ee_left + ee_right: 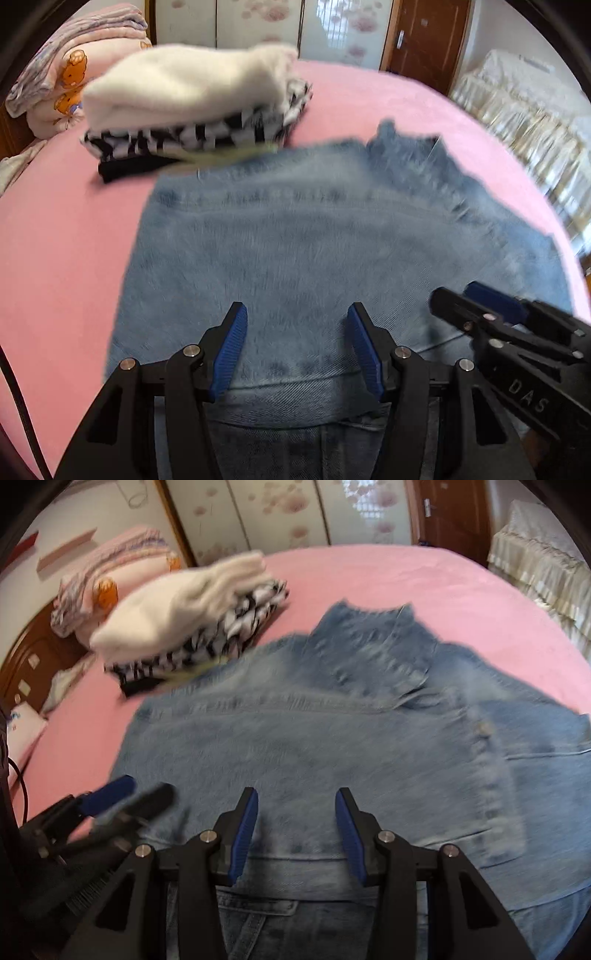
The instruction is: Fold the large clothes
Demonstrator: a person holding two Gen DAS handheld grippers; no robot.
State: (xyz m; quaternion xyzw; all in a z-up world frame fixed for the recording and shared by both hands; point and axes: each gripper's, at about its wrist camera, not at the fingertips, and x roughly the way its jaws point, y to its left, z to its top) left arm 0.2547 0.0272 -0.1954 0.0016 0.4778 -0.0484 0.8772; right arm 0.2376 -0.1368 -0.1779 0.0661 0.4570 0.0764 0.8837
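Observation:
A light blue denim jacket [314, 236] lies spread on the pink bed, collar at the far side; it also shows in the right wrist view [314, 738]. My left gripper [297, 314] is open just above the jacket's near hem and holds nothing. My right gripper [295, 797] is open over the same near edge, to the right of the left one, also empty. The right gripper shows in the left wrist view [480, 302], and the left gripper shows in the right wrist view [140, 794]. Both views are blurred by motion.
A stack of folded clothes, white [184, 88] on top of black-and-white check [192, 138], sits on the pink bed [55, 240] beyond the jacket's left shoulder. Folded quilts [74, 62] lie at the headboard. A cream-covered piece of furniture [535, 561] stands right of the bed.

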